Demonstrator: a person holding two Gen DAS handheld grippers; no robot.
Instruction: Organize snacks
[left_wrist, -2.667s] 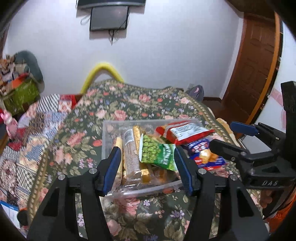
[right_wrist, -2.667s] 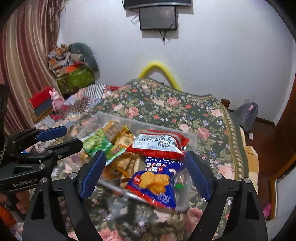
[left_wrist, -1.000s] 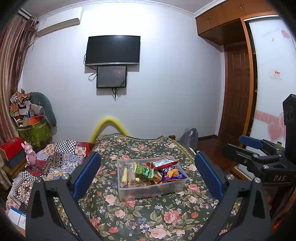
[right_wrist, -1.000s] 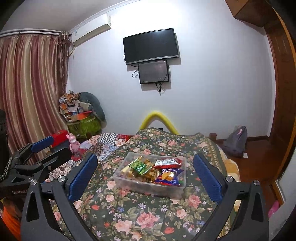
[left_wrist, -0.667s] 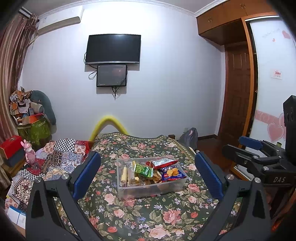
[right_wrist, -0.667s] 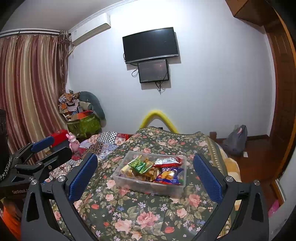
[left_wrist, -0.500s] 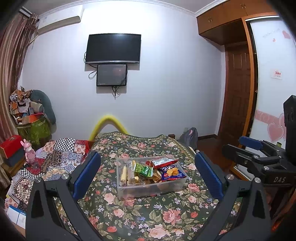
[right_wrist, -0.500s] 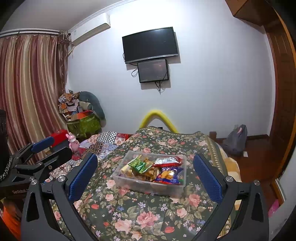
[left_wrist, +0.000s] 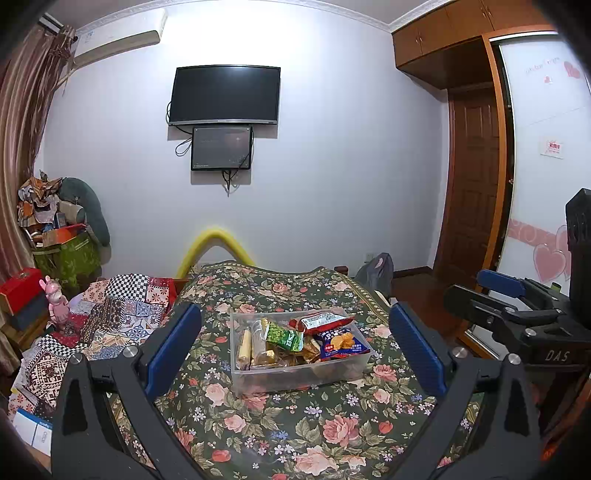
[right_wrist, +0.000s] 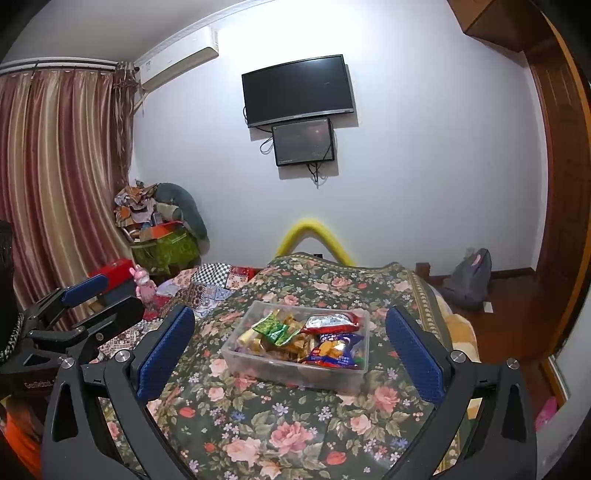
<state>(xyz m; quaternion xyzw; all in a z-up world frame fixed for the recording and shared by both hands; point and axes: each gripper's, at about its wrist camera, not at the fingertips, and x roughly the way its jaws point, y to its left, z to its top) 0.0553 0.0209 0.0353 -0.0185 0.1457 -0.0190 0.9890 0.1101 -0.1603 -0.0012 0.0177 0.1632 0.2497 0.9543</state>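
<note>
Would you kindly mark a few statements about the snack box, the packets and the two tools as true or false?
1. The clear plastic box sits on the floral bedspread. True.
2. The left tool is shut on the green snack packet. False: it is open and holds nothing; the packet lies in the box.
3. The blue biscuit packet lies in the box, beside the red-edged packet. True.
4. The right tool grips the box rim. False: it is open and back from the box.
5. The box has a lid on. False: its top is open, with the packets showing above the rim.
</note>
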